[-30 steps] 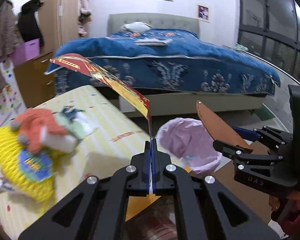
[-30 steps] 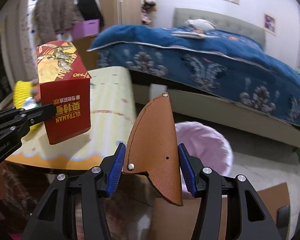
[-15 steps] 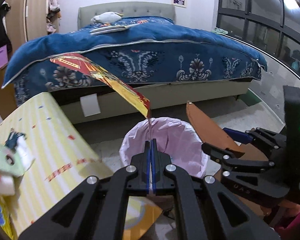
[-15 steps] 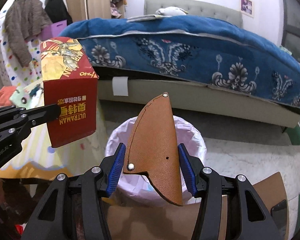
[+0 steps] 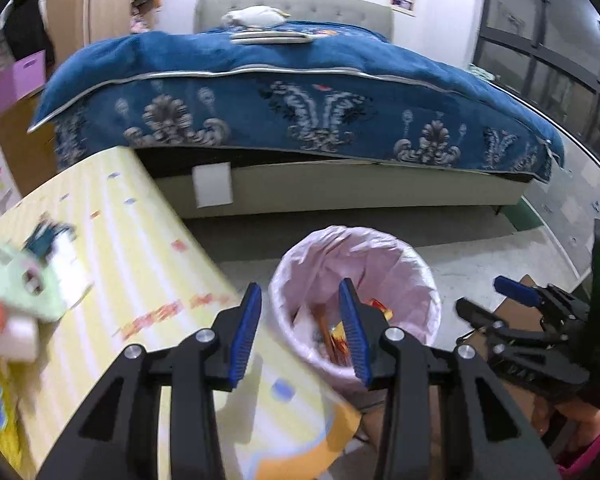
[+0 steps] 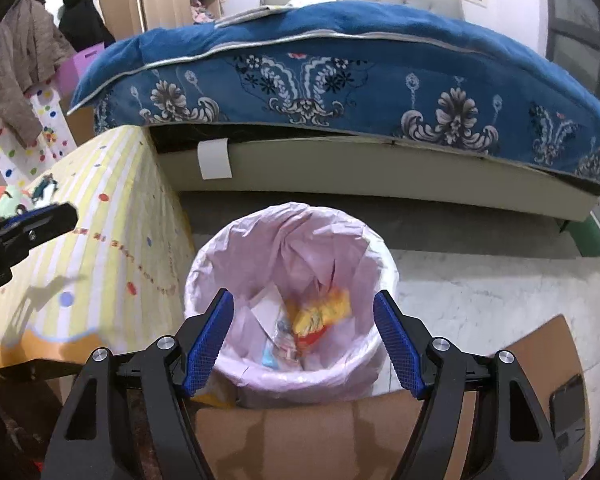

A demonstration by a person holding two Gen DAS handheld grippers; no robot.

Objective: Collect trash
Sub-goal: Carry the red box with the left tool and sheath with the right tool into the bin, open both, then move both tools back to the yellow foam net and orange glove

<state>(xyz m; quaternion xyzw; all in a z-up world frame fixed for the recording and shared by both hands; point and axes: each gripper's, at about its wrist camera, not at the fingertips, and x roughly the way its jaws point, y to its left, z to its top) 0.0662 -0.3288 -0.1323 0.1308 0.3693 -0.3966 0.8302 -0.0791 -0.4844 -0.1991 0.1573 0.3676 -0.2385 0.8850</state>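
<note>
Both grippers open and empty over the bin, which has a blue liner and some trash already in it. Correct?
Not quite: the liner is pink, not blue, as the right wrist view shows. The rest holds: left gripper and right gripper stand open and empty over the bin, jaws having just been opening, with trash inside.

The left gripper (image 5: 300, 332) tilts downward, its jaws just opened and empty. The right gripper (image 6: 303, 340) likewise gapes wide, holding nothing.

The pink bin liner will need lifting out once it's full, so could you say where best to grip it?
Grip the liner at its folded-over rim, coming from above: the rim stands open and clear of the trash lying at the bottom.
</note>
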